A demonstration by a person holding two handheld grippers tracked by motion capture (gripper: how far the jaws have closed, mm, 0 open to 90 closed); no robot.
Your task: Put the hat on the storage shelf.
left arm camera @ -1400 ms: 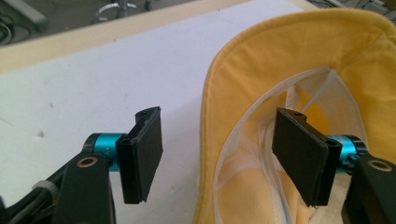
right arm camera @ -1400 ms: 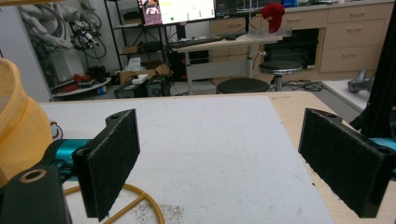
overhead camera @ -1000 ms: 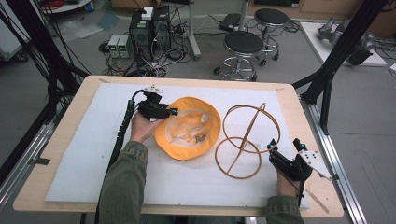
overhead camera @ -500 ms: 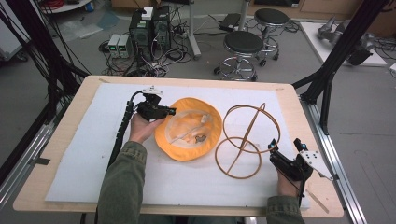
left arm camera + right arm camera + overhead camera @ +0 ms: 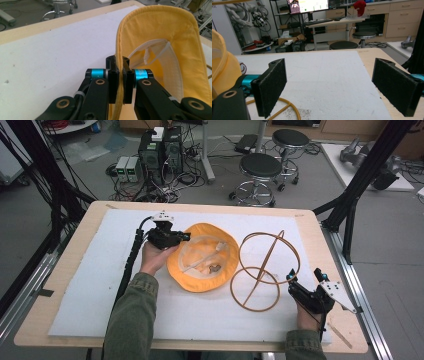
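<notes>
the left gripper (image 5: 119, 75) is clamping the brim of the yellow hat (image 5: 202, 257), its jaws closed on the fabric edge. the hat is lying upside down on the white mat (image 5: 100, 270), just ahead of that gripper. the right gripper (image 5: 302, 292) is holding nothing, its jaws standing wide apart, with the wire stand (image 5: 265, 270) just beside it on its hat side.

risk: the grip is taking only a thin fold of brim, so a quick lift could be pulling the fabric free. the limp hat could also be sagging and snagging the stand's rings.

the left gripper view is showing the pinch and the white lining (image 5: 172, 72) up close. the high view is showing the hat and stand lying close together.
</notes>
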